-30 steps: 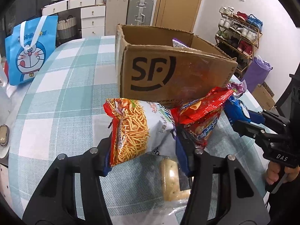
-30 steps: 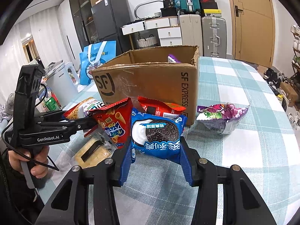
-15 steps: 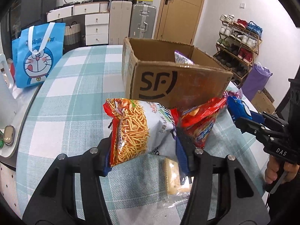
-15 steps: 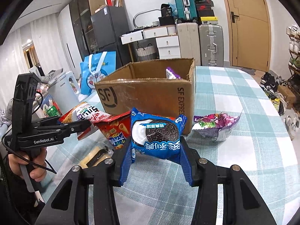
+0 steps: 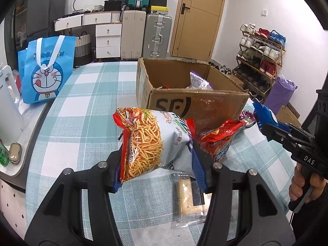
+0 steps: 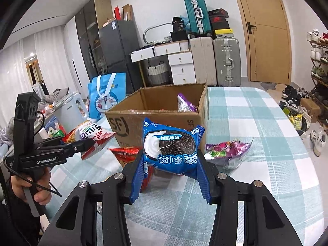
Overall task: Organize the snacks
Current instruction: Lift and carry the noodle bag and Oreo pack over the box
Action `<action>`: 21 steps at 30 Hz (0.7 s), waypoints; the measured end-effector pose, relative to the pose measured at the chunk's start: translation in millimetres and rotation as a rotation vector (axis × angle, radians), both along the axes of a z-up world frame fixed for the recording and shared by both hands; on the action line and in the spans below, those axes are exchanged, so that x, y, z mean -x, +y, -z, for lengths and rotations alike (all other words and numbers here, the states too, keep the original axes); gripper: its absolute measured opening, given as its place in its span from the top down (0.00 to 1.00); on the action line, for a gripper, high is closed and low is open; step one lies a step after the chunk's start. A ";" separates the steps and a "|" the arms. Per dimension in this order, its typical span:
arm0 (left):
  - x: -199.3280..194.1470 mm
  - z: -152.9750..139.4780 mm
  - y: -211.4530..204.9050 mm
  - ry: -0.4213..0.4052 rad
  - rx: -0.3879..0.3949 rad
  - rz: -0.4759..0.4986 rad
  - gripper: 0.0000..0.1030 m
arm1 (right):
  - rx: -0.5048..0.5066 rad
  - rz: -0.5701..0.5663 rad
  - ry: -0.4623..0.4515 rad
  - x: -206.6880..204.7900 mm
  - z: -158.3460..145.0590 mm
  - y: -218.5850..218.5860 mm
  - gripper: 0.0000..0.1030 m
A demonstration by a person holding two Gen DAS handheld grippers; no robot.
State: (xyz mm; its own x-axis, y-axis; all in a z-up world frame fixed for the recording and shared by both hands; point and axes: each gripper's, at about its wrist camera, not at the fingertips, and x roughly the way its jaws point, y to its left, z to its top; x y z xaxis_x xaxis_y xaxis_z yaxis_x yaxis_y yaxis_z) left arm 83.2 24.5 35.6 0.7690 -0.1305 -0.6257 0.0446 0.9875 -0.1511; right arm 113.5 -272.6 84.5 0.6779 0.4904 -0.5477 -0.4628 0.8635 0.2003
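My left gripper (image 5: 157,164) is shut on an orange noodle-snack bag (image 5: 151,141) and holds it above the table, in front of the open SF cardboard box (image 5: 196,104). My right gripper (image 6: 170,174) is shut on a blue Oreo pack (image 6: 171,146), lifted in front of the same box (image 6: 131,121). A purple snack bag (image 5: 198,81) stands inside the box. On the table lie a red snack bag (image 5: 217,141), a clear pack of biscuits (image 5: 186,194) and a purple candy bag (image 6: 227,153).
The table has a teal checked cloth (image 5: 82,106). A blue Doraemon bag (image 5: 46,69) stands at its far left. A white kettle (image 5: 8,110) sits off the left edge. Suitcases, drawers and a shoe rack (image 5: 260,59) stand behind.
Both grippers have risen with their packs, so I see more of the box's inside. The snacks on the table have not moved.
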 end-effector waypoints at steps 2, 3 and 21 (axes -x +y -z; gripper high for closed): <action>2.7 -5.8 -0.5 -0.012 -0.005 0.001 0.50 | -0.003 0.003 -0.006 -0.3 -2.4 0.6 0.55; 2.2 -8.0 -1.5 -0.017 -0.006 0.001 0.50 | -0.003 0.003 -0.008 -1.3 -3.4 0.7 0.55; 0.8 -48.5 -8.6 -0.098 -0.004 0.012 0.50 | -0.020 0.009 -0.048 -14.5 -25.2 5.9 0.55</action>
